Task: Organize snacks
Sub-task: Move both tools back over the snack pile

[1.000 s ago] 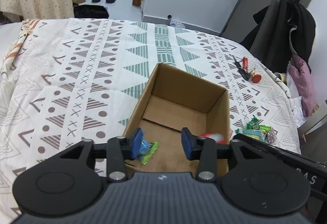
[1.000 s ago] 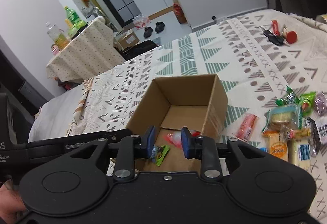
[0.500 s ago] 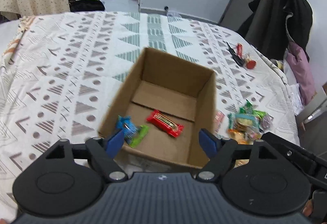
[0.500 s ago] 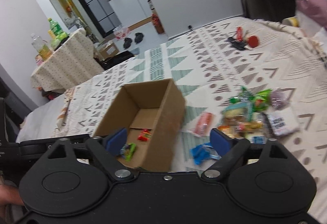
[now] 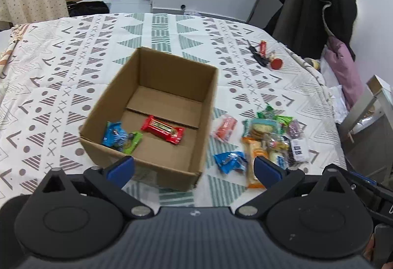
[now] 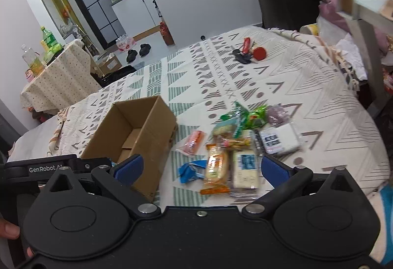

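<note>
Both grippers hang with jaws spread wide, gripping nothing. A cardboard box (image 5: 157,106) lies ahead of the left gripper (image 5: 194,168), holding a red bar (image 5: 162,129) and blue and green packets (image 5: 121,137). Loose snacks (image 6: 235,143) lie ahead of the right gripper (image 6: 201,168), at the box's 3 o'clock; their labels are blurred.

The cardboard box (image 5: 157,106) is open on top with much bare floor around three snacks, its right wall stands between it and the snack pile (image 6: 235,143), and cloth (image 5: 73,67) left is free.
</note>
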Action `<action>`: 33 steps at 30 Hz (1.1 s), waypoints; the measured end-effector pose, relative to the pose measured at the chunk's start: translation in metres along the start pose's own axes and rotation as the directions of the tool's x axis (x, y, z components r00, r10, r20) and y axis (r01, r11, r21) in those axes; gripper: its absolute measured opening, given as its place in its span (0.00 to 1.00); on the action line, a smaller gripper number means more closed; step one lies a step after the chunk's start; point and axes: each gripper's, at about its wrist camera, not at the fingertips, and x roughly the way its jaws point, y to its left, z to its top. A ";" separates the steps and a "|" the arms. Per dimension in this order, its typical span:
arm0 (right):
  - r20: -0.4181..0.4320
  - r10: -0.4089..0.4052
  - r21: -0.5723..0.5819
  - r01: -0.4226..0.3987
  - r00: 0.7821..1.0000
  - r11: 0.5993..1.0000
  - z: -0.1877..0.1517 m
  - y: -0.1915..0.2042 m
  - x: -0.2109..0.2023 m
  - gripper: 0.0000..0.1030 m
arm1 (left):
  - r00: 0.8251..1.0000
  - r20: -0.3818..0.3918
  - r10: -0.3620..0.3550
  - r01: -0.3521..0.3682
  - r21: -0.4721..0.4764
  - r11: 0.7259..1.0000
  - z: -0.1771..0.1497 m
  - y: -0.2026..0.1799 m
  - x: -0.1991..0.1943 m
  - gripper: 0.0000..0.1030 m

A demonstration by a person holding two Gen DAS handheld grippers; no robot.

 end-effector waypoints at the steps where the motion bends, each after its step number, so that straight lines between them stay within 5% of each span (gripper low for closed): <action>1: 0.002 -0.006 -0.001 0.006 1.000 1.000 0.000 -0.004 -0.002 1.00 | 1.000 -0.002 -0.004 0.004 0.004 1.000 -0.001 -0.003 0.000 1.00; 15: 0.020 -0.046 -0.004 0.046 0.999 0.999 0.001 -0.044 -0.022 1.00 | 0.999 0.002 -0.049 0.049 0.035 0.998 -0.012 -0.044 -0.002 1.00; 33: -0.022 -0.040 0.066 0.042 0.999 0.997 -0.008 -0.088 -0.002 1.00 | 1.000 -0.025 0.003 -0.001 0.089 0.996 -0.022 -0.085 0.035 1.00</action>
